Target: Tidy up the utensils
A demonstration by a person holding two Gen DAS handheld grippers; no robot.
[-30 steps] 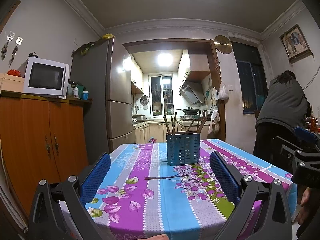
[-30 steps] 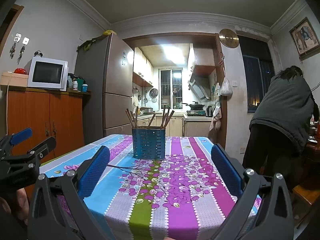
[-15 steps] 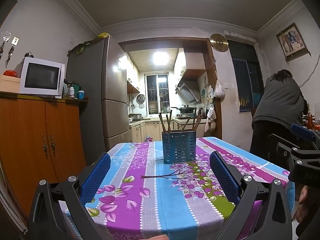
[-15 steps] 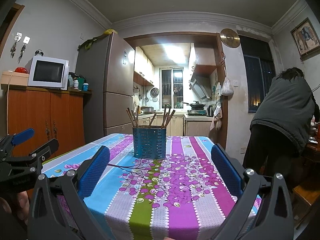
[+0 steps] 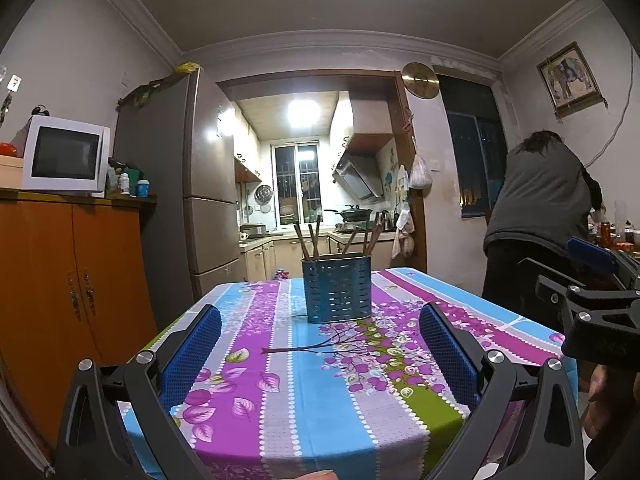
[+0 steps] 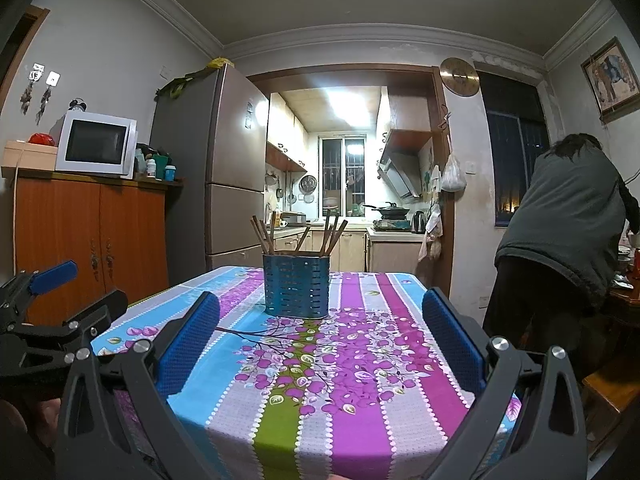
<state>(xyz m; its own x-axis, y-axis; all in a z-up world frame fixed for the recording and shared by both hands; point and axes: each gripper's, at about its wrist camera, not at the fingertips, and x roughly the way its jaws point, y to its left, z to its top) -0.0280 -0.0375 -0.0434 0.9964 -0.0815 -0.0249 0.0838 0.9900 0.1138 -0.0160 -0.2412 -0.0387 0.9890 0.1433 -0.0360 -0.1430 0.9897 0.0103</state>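
Note:
A blue perforated utensil holder (image 5: 337, 288) stands upright on the flowered tablecloth (image 5: 280, 380), with several brown chopsticks (image 5: 316, 236) sticking out of it. It also shows in the right wrist view (image 6: 296, 285), with its chopsticks (image 6: 298, 236). My left gripper (image 5: 320, 344) is open and empty, held back at the table's near edge. My right gripper (image 6: 320, 332) is open and empty, also at the near edge. The right gripper shows at the right side of the left wrist view (image 5: 592, 292), and the left gripper at the left side of the right wrist view (image 6: 52, 312).
An orange cabinet (image 5: 68, 280) with a white microwave (image 5: 64, 160) stands at the left, then a tall fridge (image 5: 192, 200). A person in a dark top (image 5: 536, 208) bends over a side table at the right. The kitchen lies behind the table.
Both grippers have dropped slightly and drawn back, so the table looks flatter and the holder sits a little higher in view. Both stay open and empty.

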